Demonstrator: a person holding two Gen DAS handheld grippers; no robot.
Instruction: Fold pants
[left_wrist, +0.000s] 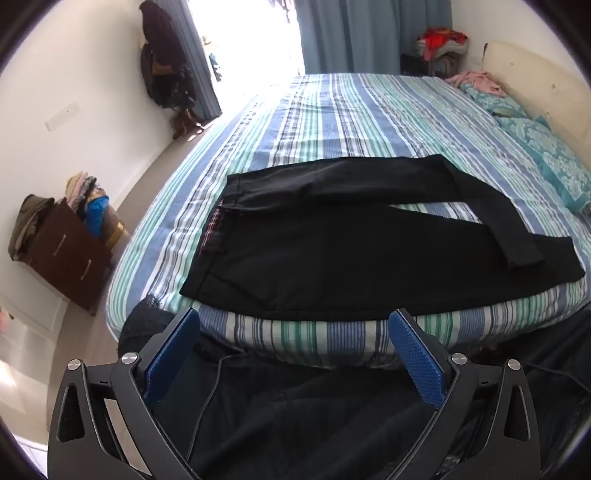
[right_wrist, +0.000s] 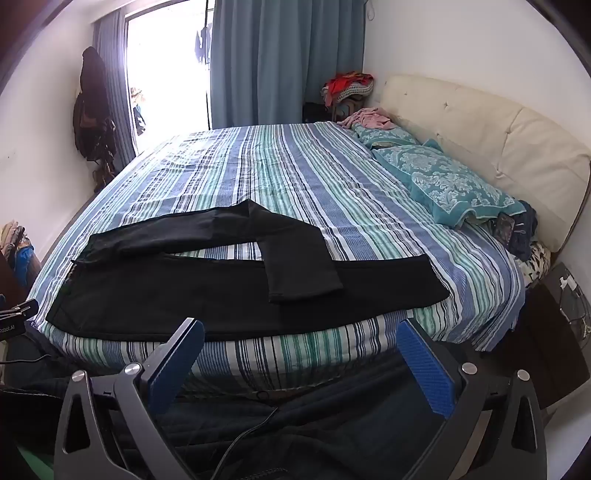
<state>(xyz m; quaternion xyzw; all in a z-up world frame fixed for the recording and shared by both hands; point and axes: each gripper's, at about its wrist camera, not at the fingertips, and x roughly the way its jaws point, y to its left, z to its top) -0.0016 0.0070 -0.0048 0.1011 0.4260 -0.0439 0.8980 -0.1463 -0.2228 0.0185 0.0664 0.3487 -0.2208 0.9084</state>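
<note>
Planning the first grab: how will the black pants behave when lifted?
Likely floppy: the black pants lie flat, one leg bent over the other. A one-point lift would probably let them sag and bunch. They may slide on the striped sheet.

Pants: black pants (left_wrist: 332, 254) are lying flat near the bed's (left_wrist: 332, 122) front edge, waistband to the left, the far leg bending back across the near one.
Left gripper: the left gripper (left_wrist: 295, 325) is hovering before the bed's edge, jaws standing wide with nothing between them.
Pillow: a teal pillow (left_wrist: 554, 162) is lying at the right.

Black gripper (left_wrist: 293, 326) frames, blue ribbed pads, silver screws.
</note>
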